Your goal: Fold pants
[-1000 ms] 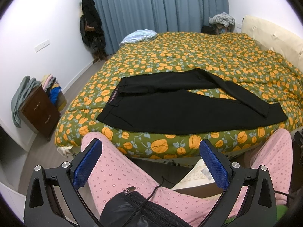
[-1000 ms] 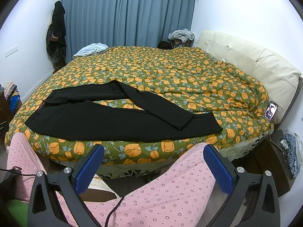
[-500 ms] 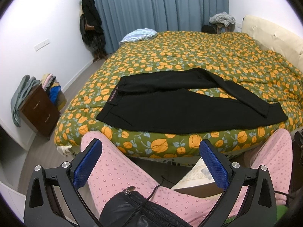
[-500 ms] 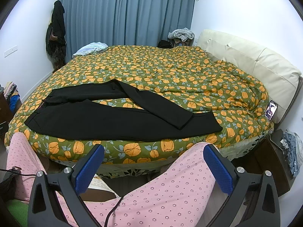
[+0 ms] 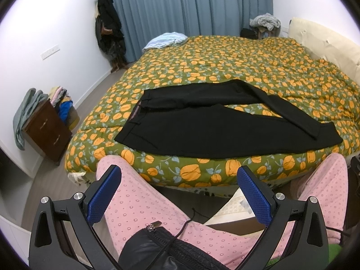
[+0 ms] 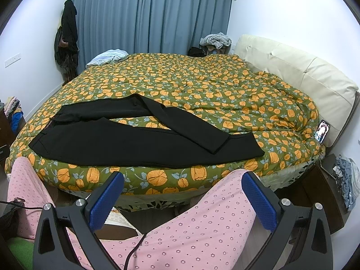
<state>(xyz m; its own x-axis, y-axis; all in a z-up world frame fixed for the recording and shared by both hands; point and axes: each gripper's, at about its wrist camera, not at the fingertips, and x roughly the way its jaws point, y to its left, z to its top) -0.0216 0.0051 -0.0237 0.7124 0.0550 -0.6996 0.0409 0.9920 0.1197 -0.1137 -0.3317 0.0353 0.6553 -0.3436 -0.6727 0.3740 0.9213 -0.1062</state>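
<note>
The left gripper (image 5: pixel 178 185) hangs low at 6 o'clock over the person's pink-clad knees (image 5: pixel 144 204), its blue-padded jaws spread wide with nothing between them. The black pants (image 5: pixel 216 132) lie flat along the near edge of the flowered bed (image 5: pixel 225 67), well beyond both grippers, waistband toward 9 o'clock, one leg stretched toward 3 o'clock and the far leg bent across it near the hems. The right gripper (image 6: pixel 183 185) is likewise at 6 o'clock above the knees, fingers wide apart and holding nothing.
</note>
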